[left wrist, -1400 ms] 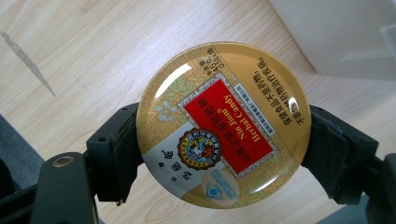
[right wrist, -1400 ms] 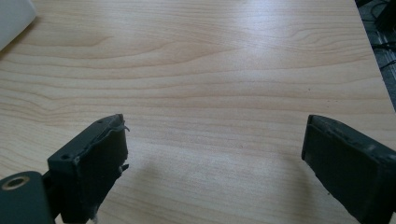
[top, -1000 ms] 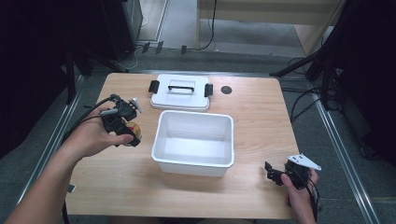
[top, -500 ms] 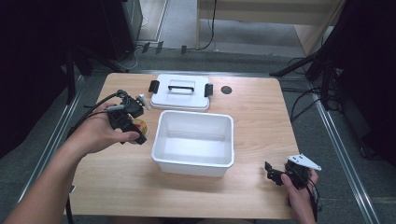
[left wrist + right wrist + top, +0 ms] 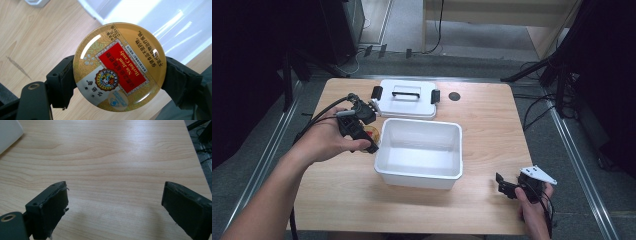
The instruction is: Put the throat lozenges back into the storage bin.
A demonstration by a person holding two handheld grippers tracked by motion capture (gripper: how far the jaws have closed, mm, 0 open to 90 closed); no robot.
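Observation:
My left gripper (image 5: 371, 137) is shut on a round gold candy tin (image 5: 117, 66) with a red label. It holds the tin above the table just left of the white plastic bin (image 5: 421, 176), close to the bin's left wall (image 5: 140, 15). The tin (image 5: 371, 133) peeks out orange between the black jaws in the high view. Near the table's front right corner my right gripper (image 5: 504, 186) rests low over bare wood, its jaws standing wide apart with nothing between the fingertips (image 5: 53, 207).
The bin's white lid (image 5: 406, 99) with a black handle and side clips lies behind the bin. A small dark round hole (image 5: 454, 96) sits in the tabletop to the lid's right. Cables and stands cover the floor around the table.
My left gripper has carried the tin to the right, toward the bin's left wall. The right gripper has stayed still.

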